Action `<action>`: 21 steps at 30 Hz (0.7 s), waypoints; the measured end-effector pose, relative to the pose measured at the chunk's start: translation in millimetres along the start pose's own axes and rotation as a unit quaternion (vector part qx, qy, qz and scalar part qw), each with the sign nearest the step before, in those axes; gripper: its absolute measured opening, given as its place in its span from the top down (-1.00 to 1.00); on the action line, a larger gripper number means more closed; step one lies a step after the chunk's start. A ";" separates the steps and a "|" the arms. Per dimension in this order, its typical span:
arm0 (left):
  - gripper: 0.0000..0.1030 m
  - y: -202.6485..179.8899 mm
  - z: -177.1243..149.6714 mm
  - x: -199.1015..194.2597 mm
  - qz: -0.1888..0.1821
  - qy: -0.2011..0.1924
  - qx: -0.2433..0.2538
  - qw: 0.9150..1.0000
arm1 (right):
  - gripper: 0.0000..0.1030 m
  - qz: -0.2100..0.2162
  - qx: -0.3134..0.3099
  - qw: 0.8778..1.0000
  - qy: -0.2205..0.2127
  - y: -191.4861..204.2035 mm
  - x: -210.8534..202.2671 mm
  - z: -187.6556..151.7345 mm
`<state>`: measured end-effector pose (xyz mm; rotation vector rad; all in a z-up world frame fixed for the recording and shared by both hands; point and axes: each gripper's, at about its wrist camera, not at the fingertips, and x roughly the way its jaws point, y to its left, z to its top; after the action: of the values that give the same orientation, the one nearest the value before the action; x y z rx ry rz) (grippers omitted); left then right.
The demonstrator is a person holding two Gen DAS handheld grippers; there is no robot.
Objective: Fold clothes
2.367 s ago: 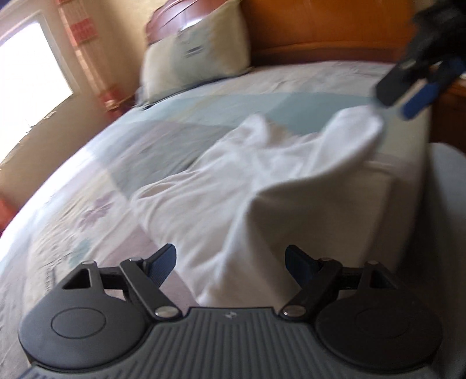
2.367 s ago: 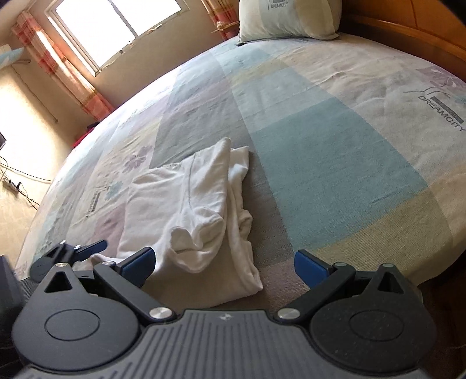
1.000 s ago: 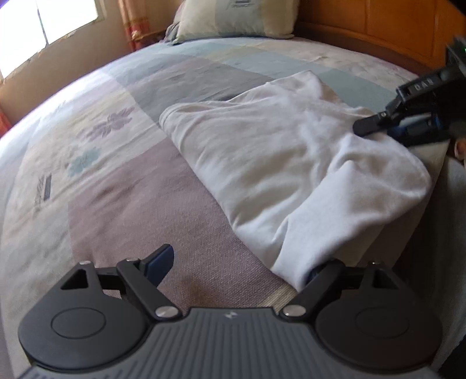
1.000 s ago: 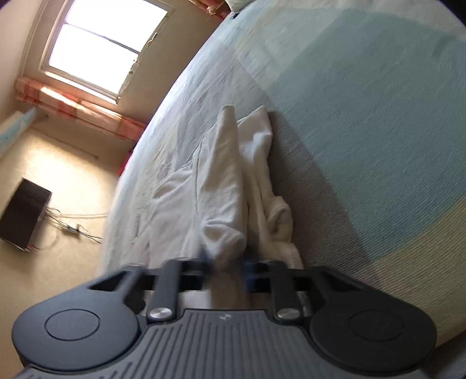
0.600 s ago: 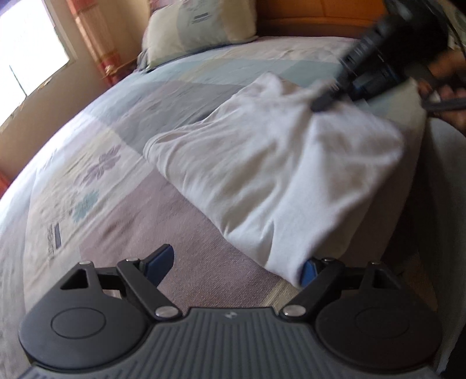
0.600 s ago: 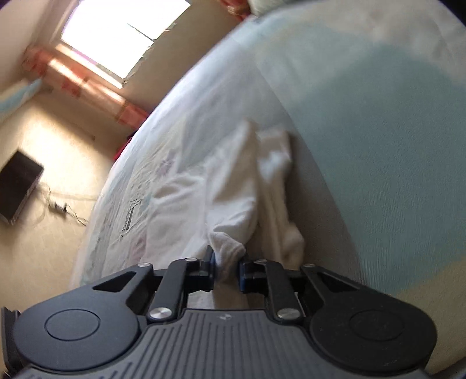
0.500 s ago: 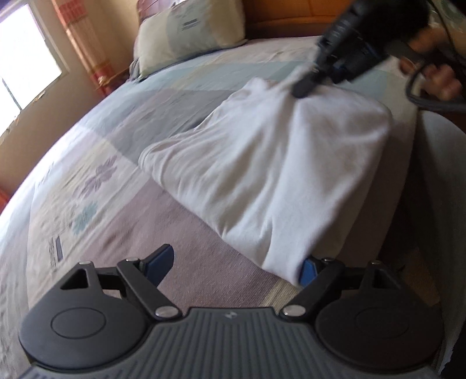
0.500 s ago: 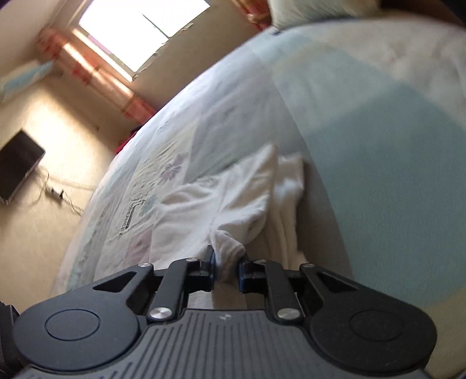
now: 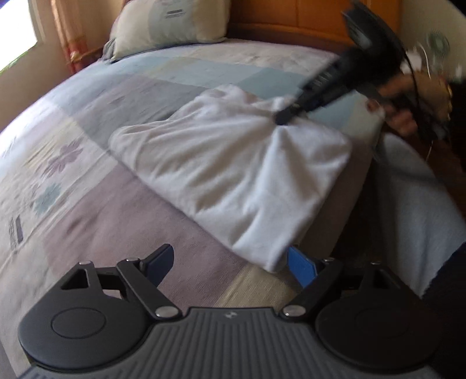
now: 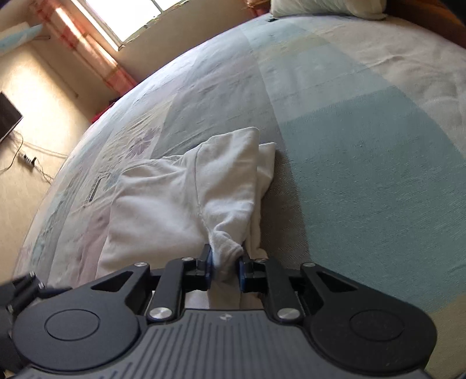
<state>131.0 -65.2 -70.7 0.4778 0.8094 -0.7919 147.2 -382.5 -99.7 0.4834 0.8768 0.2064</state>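
We see the white garment [image 9: 233, 163] lying partly folded on the patchwork bedspread [image 9: 96, 204], close to the near right edge of the bed, one corner just beside the mattress edge. Right gripper [image 10: 225, 268]: jaws clamped on a bunched fold of the garment, having just eased slightly apart with cloth between them. In the left wrist view this gripper sits blurred at the garment's far corner, a hand [image 9: 407, 116] behind it. Left gripper [image 9: 230, 259]: jaws wide apart, nothing held; the garment's near corner touches or overlaps its right blue pad. Open bedspread lies left of and beyond the garment. A pillow [image 9: 169, 26] rests against the wooden headboard [image 9: 291, 20]. A window [image 10: 122, 14] with curtains lights the room.
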 end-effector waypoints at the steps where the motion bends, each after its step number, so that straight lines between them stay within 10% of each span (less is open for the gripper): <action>1: -0.66 7.5 0.2 -6.7 0.000 -0.004 -0.010 1.000 | 0.31 -0.016 -0.015 1.000 -0.009 3.9 -9.3 -1.6; 4: -0.66 29.0 8.7 -22.1 0.010 -0.022 -0.030 0.999 | 0.24 -0.059 -0.074 0.994 -0.046 23.1 -44.7 -6.2; 10: -0.66 41.2 66.2 1.7 0.066 -0.054 -0.017 0.996 | 0.32 0.036 -0.216 0.976 -0.012 108.9 -30.7 -25.3; 13: -0.64 38.7 89.8 22.3 0.038 -0.067 -0.032 0.997 | 0.34 0.048 -0.287 0.957 0.015 146.0 3.8 -48.1; 21: -0.64 30.1 87.8 97.6 0.009 -0.037 -0.069 0.997 | 0.37 0.024 -0.295 0.953 0.058 116.4 14.0 -77.6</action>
<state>236.7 -146.0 -91.3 0.3312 0.7837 -0.7277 98.2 -250.8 -94.6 -0.0688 0.8692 0.5271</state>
